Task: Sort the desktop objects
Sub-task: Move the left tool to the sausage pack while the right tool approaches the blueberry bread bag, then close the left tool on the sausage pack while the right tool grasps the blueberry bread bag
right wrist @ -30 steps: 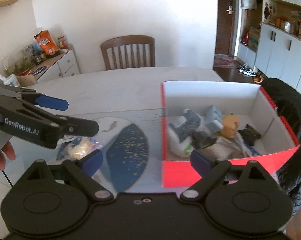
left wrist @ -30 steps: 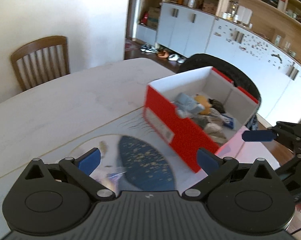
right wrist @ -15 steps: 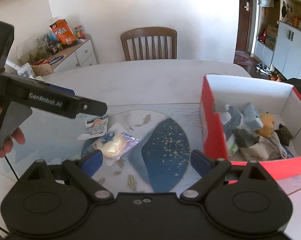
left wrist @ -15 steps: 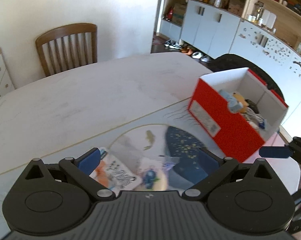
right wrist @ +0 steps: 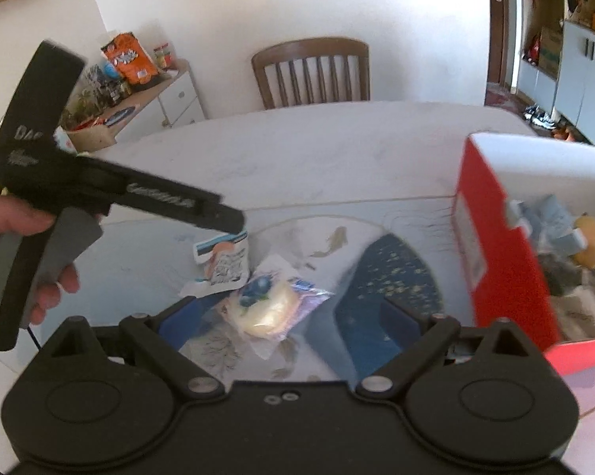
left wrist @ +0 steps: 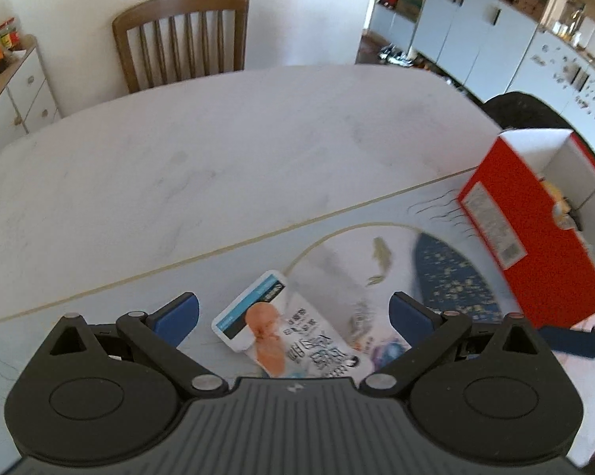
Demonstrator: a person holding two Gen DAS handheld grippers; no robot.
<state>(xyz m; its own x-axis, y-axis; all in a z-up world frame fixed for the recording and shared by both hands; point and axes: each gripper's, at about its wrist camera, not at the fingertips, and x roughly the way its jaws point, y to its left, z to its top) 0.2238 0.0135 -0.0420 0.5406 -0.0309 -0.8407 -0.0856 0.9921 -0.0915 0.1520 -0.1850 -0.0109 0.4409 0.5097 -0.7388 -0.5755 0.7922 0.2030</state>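
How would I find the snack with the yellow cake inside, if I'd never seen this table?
Start at the red box on the table's right, then look left across the dark blue patch of the mat. The wrapped cake lies there in clear plastic, beside a flat white pouch. Only the cake is puffy and yellow, with blueberries pictured.

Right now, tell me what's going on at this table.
A person holds a gripper in each hand, sorting loose items into a red box that already holds several things. Both grippers are open and empty. The left gripper hangs over a white snack packet on the table mat. The right gripper points at a clear-wrapped bun beside that packet. Neither item has been picked up yet.
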